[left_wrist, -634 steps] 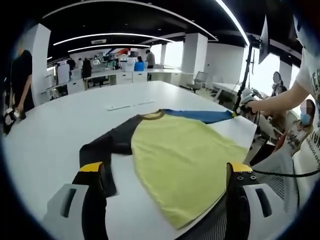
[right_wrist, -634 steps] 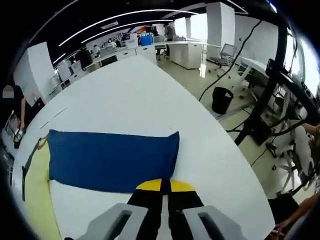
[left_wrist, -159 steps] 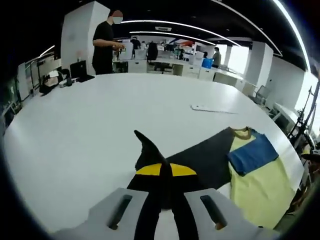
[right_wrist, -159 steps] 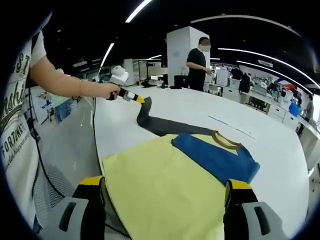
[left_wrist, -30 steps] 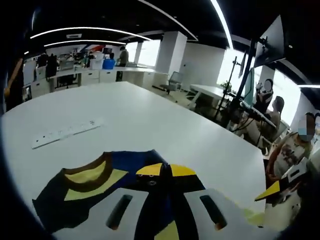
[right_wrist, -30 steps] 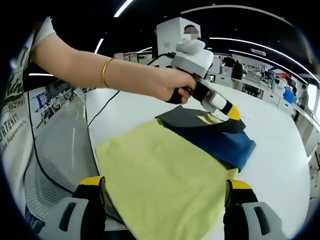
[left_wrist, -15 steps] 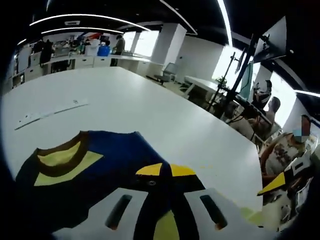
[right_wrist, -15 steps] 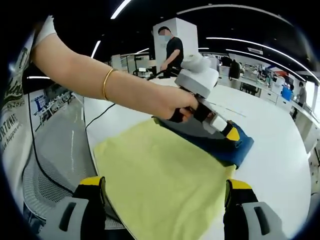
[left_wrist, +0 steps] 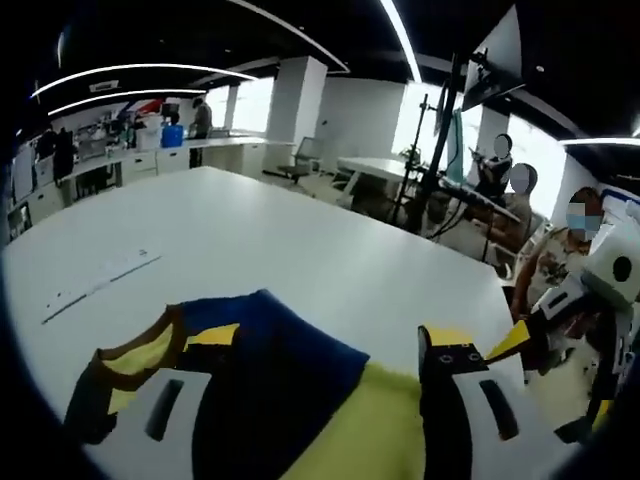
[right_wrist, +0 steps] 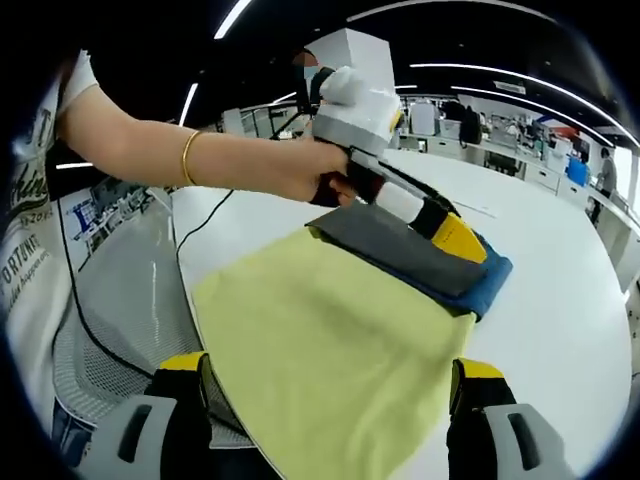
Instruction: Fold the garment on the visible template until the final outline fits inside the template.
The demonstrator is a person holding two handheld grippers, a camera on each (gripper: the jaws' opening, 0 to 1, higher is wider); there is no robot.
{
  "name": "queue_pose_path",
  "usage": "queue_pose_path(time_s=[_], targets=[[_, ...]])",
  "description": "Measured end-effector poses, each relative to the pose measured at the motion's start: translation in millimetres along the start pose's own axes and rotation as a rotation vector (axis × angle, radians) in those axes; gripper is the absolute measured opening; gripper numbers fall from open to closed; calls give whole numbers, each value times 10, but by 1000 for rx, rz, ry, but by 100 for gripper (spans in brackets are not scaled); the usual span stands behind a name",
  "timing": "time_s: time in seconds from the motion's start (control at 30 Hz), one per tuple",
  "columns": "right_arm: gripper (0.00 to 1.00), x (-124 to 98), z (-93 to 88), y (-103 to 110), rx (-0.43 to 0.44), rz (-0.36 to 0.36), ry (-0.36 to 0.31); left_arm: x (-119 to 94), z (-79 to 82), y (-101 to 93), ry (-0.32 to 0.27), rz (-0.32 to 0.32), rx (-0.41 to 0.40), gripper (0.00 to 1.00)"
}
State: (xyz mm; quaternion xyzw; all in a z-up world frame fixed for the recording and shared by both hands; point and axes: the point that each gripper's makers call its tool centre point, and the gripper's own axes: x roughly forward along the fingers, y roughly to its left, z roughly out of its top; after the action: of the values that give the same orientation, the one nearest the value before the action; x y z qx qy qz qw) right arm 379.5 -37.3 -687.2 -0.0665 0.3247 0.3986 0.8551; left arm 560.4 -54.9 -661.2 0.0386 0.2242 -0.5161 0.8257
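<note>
A yellow shirt (right_wrist: 330, 330) lies flat near the edge of the white table (right_wrist: 560, 300). Its dark grey sleeve (right_wrist: 385, 240) is folded across the blue sleeve (right_wrist: 490, 275) at the shirt's far end. My left gripper (left_wrist: 330, 340) stands open just above these folded sleeves (left_wrist: 280, 370), with nothing between its jaws; the brown collar (left_wrist: 130, 350) shows to its left. In the right gripper view a hand holds the left gripper (right_wrist: 455, 235) over the dark sleeve. My right gripper (right_wrist: 330, 365) is open and holds nothing, hovering over the shirt's near hem.
A thin white strip (left_wrist: 95, 283) lies on the table beyond the collar. A mesh chair (right_wrist: 110, 330) is by the table's near edge. The right gripper (left_wrist: 600, 290), people and tripod stands (left_wrist: 445, 150) are off the table's right side.
My left gripper has opened and let go of the dark sleeve, which now lies flat over the blue sleeve. My right gripper has stayed where it was, open.
</note>
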Motion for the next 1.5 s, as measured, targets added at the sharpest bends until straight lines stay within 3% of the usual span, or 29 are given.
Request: queue_pose_path(time_s=[0.17,0.43,0.63,0.83,1.0,1.37,1.5], targets=[[99,-52,-38,-37,-21,15,31,-229,55,45,-33,7,15,85],[99,-111,-93,-3,-73,56,76,-676,-77,93,-43,27,18,99],[99,-146,-99,-3,-64,77,78,-1058,-308,140,-5,44,29,99],[99,-180,-172,41,-82,107,102,-1421,-459,135,-11,66,27,99],[98,-223,-244,80,-141,121,142,-1721,-540,128,-58,82,-20,99],[87,-271,-434,109,-183,159,218,-2194,-948,-158,28,57,7,94],[81,-287,-508,106,-194,160,236,-2307,-1034,-271,19,34,34,87]])
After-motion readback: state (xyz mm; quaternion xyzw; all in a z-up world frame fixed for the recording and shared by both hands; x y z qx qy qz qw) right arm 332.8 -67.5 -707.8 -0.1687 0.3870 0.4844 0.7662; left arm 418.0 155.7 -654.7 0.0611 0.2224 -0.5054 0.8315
